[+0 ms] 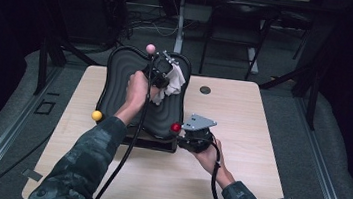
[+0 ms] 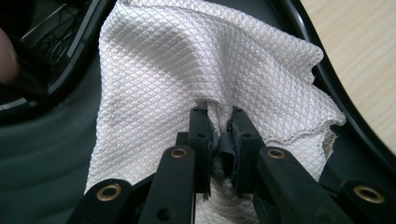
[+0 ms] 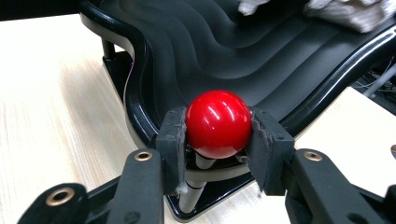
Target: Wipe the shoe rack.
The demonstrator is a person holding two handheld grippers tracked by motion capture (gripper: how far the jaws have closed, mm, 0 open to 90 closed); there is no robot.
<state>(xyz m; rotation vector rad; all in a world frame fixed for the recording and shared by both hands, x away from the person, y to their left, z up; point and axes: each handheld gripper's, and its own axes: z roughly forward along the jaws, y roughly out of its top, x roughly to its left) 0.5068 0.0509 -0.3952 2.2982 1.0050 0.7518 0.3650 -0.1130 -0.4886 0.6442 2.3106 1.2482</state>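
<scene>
Weave of cloth — left gripper view.

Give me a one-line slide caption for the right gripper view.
Right tool clamped on the red ball knob at the rim of the black ridged tray, on a wooden table.
</scene>
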